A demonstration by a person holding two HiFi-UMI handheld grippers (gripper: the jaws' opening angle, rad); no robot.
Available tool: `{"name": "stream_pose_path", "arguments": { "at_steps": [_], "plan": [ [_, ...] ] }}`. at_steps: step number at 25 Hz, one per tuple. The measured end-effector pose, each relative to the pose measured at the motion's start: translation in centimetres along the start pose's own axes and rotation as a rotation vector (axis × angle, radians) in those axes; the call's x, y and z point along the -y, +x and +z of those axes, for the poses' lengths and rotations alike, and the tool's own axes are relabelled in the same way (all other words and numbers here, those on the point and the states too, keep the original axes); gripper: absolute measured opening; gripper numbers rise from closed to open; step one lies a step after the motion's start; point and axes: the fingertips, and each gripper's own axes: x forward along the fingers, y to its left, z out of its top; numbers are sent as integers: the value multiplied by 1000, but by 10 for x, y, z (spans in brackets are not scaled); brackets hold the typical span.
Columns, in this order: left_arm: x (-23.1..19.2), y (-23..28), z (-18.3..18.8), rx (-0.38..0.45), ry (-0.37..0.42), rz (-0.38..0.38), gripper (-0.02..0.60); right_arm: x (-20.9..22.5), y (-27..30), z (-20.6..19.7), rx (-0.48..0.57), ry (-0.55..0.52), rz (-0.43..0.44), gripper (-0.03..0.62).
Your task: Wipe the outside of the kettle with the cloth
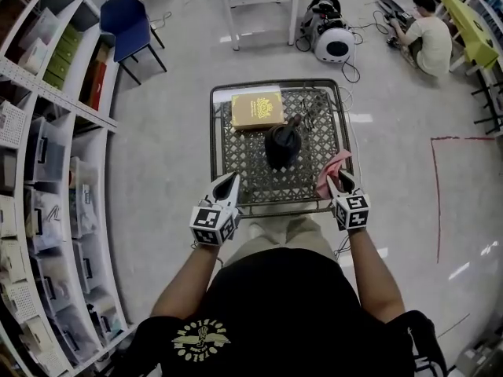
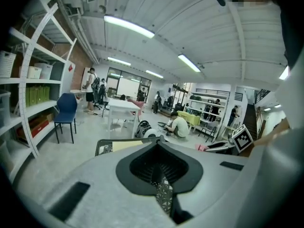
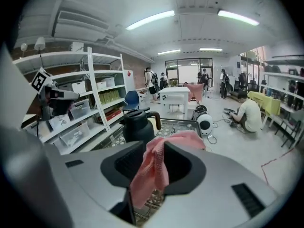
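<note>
Standing upright on the square metal lattice table (image 1: 214, 124), the dark round-bodied kettle with a curved brown handle (image 1: 283, 146) is ahead of both grippers, beyond their tips and roughly between them. It is untouched. The right gripper (image 1: 343, 182) has its jaws clamped on the pink waffle-weave cloth (image 1: 334, 171), which bunches above the tips and hangs in a loose fold through the gap. From this gripper the kettle sits forward and to the left, clearly apart from the cloth. The left gripper (image 1: 228, 185) hovers at the table's near edge with its jaws drawn together on nothing. The kettle is forward and to its right.

By my reading, the cloth is in hand and the wiping has not begun; this is the approach. The next move calls for carrying the cloth leftward and forward until a broad fold lies flat on the kettle's wall. The empty left gripper would probably need to steady the handle or the lid, so the kettle does not slide on the lattice.
</note>
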Motion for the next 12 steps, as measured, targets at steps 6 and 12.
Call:
{"name": "stream_pose_path", "arguments": {
  "at_steps": [6, 12],
  "plan": [
    [3, -13, 1, 8, -4, -67, 5, 8, 15, -16, -88, -57, -59, 127],
    [-1, -27, 4, 11, -2, -78, 6, 9, 15, -16, -112, -62, -86, 185]
  ]
}}
